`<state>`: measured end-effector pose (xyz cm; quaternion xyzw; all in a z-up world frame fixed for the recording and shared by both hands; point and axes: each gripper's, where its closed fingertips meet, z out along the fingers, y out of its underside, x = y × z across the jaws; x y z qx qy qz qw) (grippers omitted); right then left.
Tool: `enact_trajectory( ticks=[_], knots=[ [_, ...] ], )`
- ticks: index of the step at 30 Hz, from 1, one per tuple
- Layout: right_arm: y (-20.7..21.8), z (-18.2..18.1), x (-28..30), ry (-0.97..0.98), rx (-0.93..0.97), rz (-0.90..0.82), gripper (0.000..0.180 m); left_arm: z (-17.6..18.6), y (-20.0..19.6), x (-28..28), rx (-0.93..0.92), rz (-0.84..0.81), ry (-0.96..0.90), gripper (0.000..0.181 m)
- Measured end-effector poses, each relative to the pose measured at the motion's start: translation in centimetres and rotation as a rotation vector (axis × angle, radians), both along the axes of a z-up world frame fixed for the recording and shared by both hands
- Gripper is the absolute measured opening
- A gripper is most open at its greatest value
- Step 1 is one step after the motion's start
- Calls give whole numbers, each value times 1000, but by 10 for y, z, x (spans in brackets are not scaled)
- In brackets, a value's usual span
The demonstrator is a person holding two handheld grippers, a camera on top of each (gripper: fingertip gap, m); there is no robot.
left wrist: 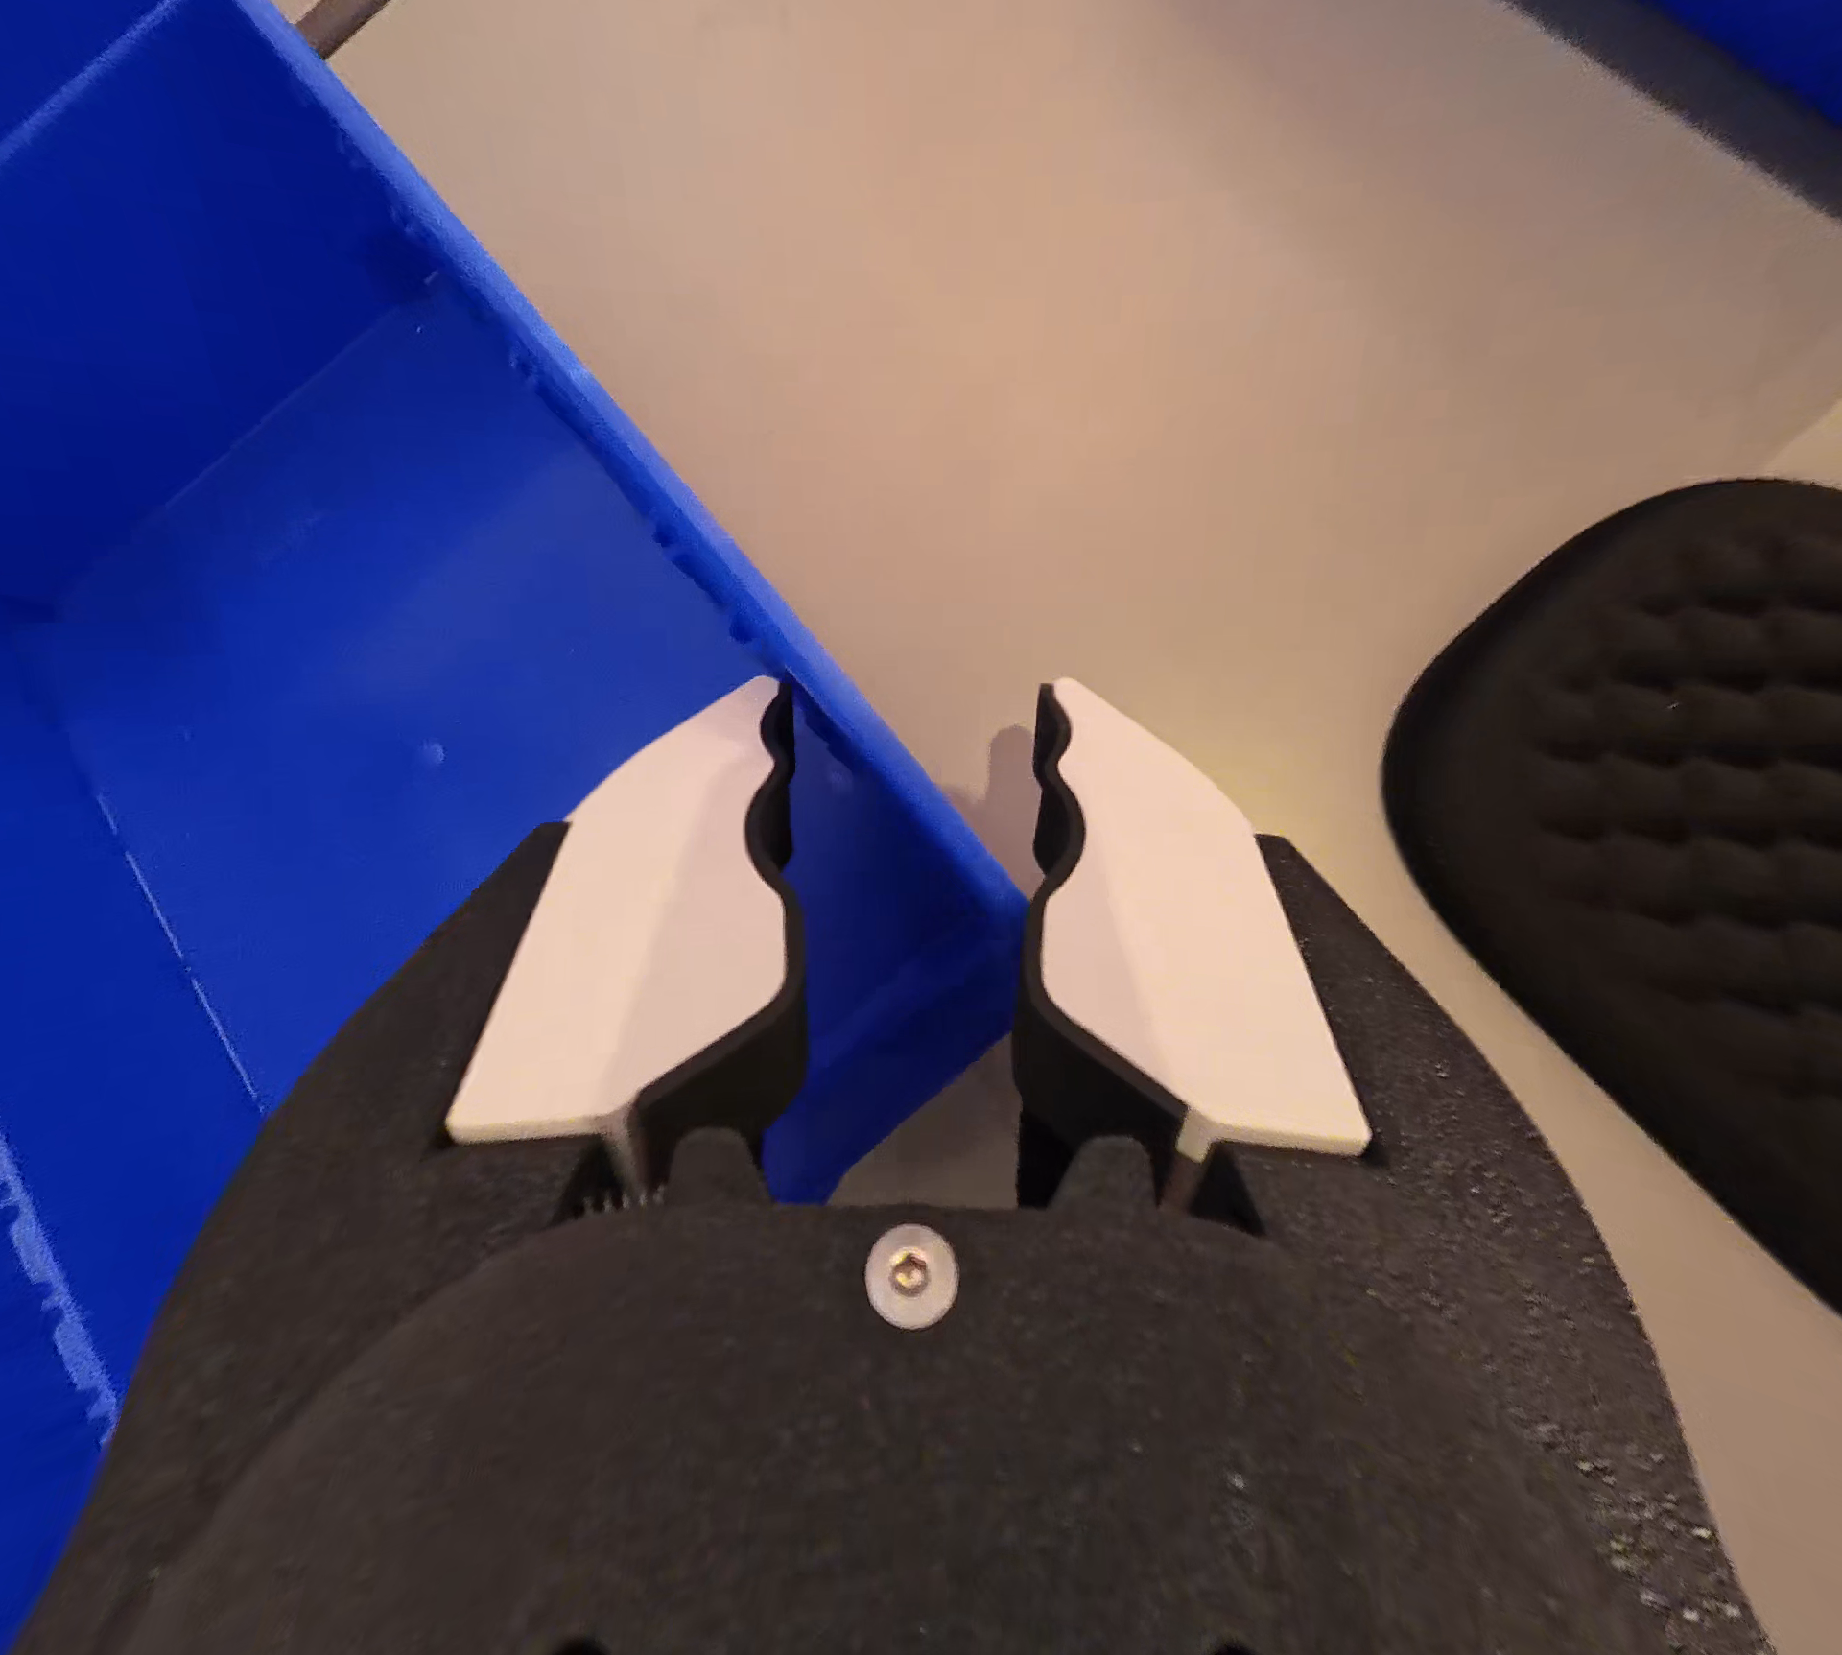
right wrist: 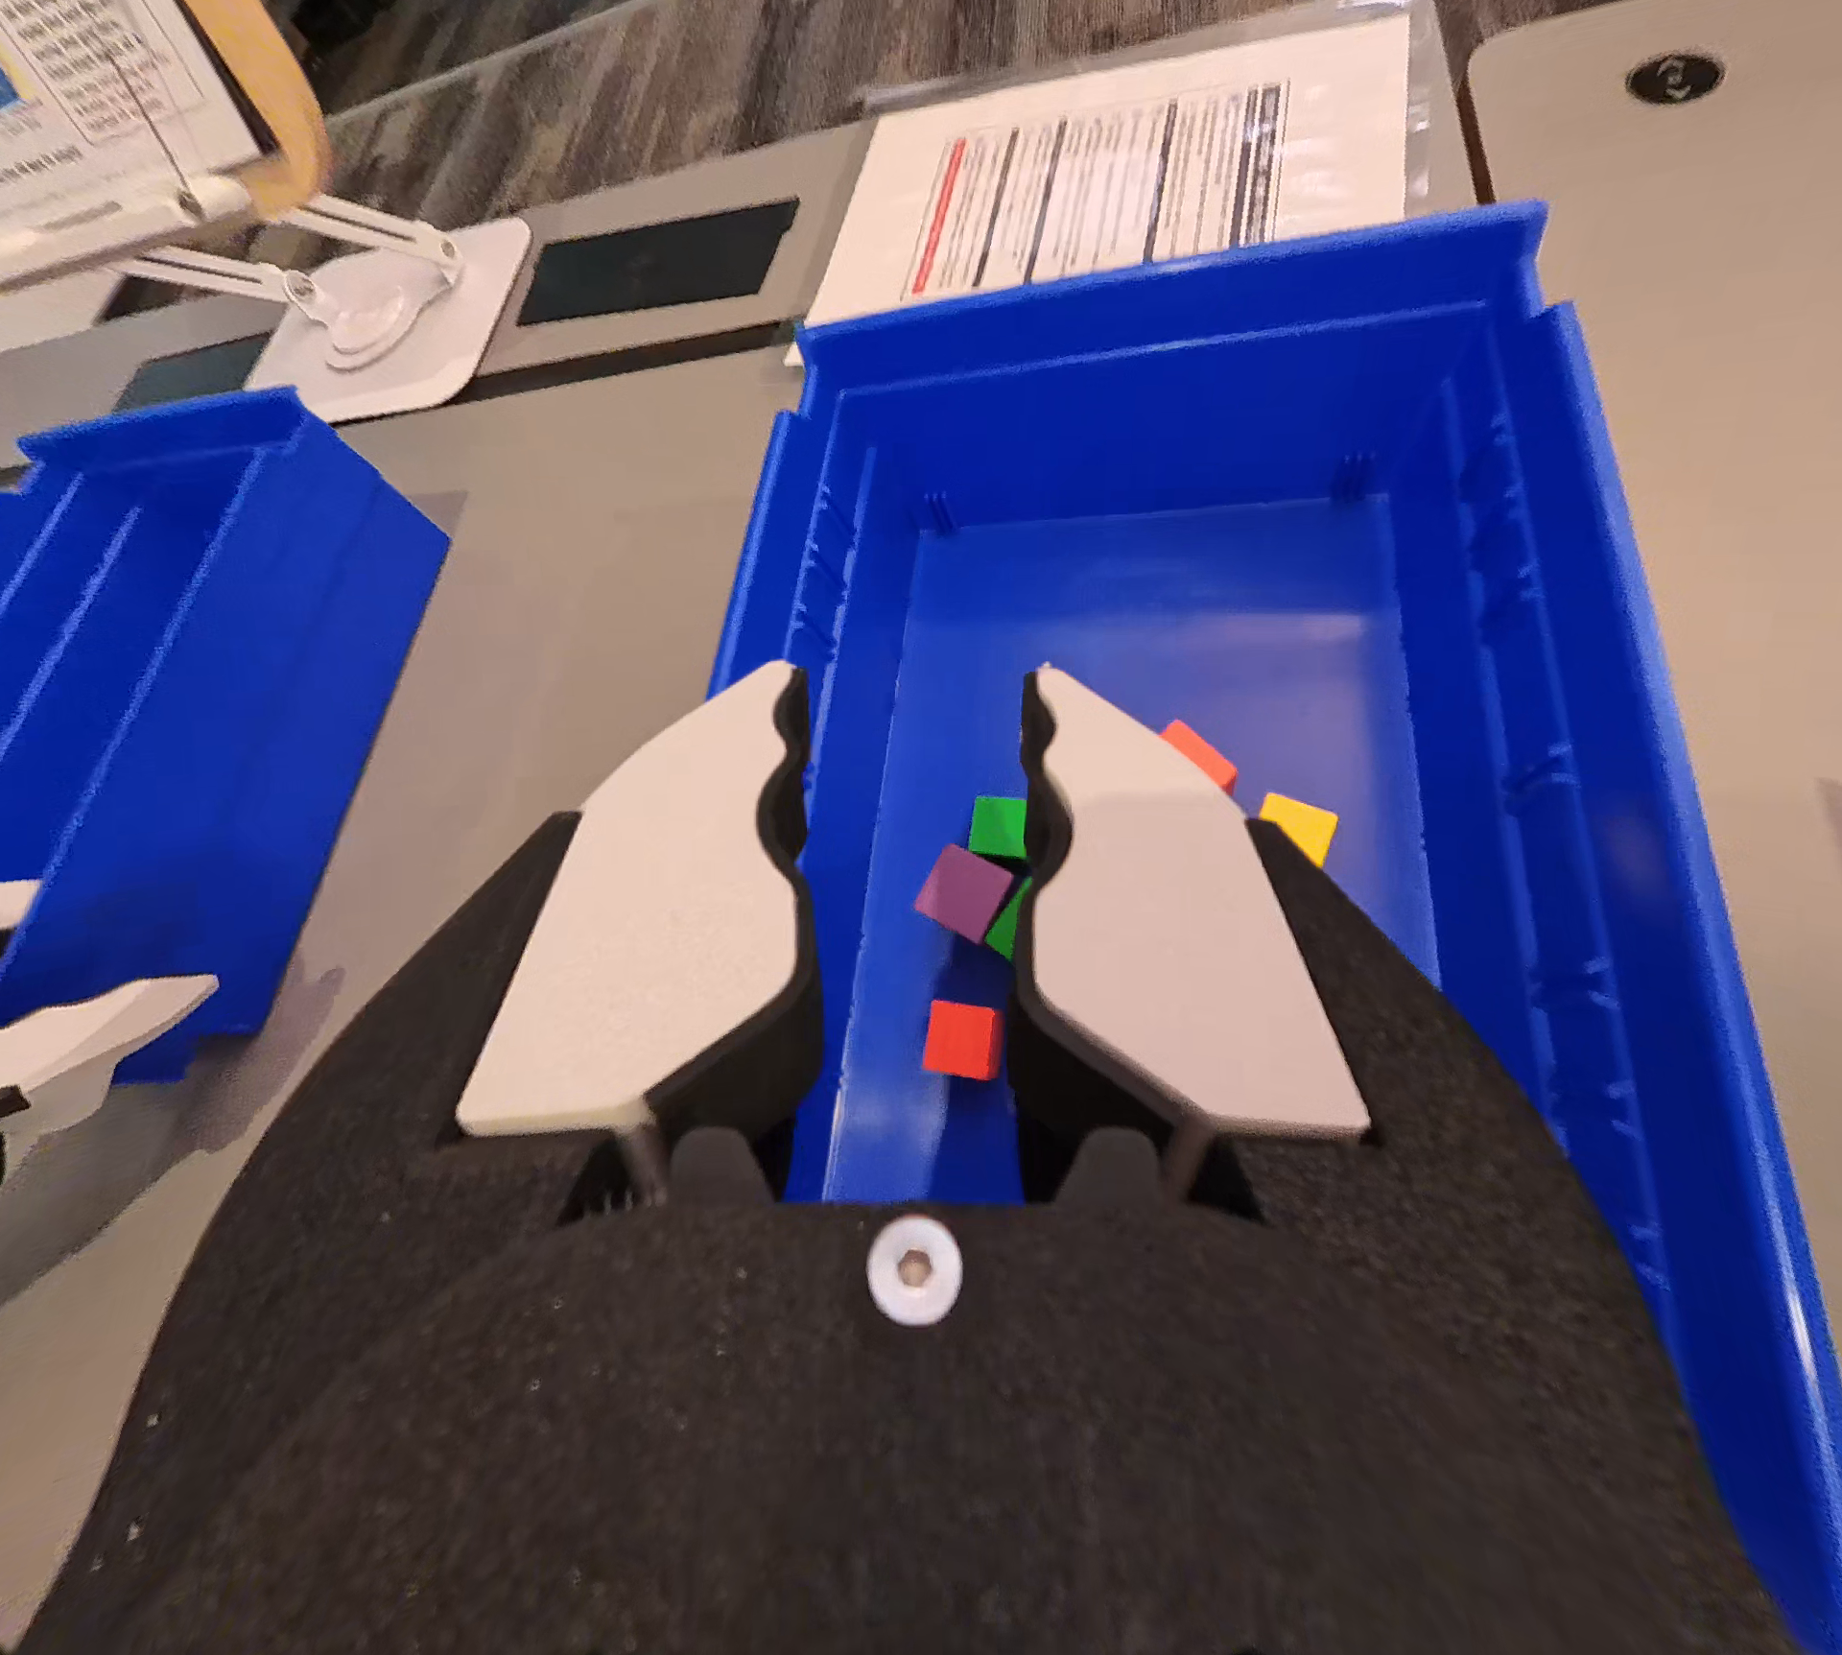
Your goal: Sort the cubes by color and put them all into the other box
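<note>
Counter (right wrist: 598, 511): I'm seeing grey laminate carrying both bins.
Cube box (right wrist: 1555, 610): it's holding every cube (right wrist: 962, 1039).
Other box (left wrist: 299, 610): it's waiting bare.
Right hand-held gripper (right wrist: 912, 710): I'm hovering it agape over cubes, picking.
Left hand-held gripper (left wrist: 912, 710): I'm idling it agape, unladen.

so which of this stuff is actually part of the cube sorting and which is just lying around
Part of the job:
- box with cubes
- other box
- red cube
- purple cube
- green cube
- yellow cube
- orange cube

Lying about:
- printed sheet
- white stand
- black pad
</note>
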<state>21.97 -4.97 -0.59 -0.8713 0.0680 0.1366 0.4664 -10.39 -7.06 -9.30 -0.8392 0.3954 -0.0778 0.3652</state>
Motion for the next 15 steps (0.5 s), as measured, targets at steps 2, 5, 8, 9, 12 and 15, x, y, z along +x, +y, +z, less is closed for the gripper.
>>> enact_trajectory(
  ticks=[2,5,8,9,12,15],
  knots=[
    [1,5,-1,4,20,-3,40,9,0,3,-1,3,-80,46],
    [0,11,3,-40,32,-24,42,33,-2,-8,-27,12,-227,50],
    [-4,22,9,-88,67,-61,42,67,4,-49,41,47,-307,51],
    [-5,30,15,-126,106,-82,41,80,5,-66,69,61,-339,51],
    [-14,60,41,-186,265,-227,41,116,-1,-121,119,67,-489,49],
    [-26,60,51,-32,246,-289,41,139,-15,-179,124,68,-657,48]
  ],
)
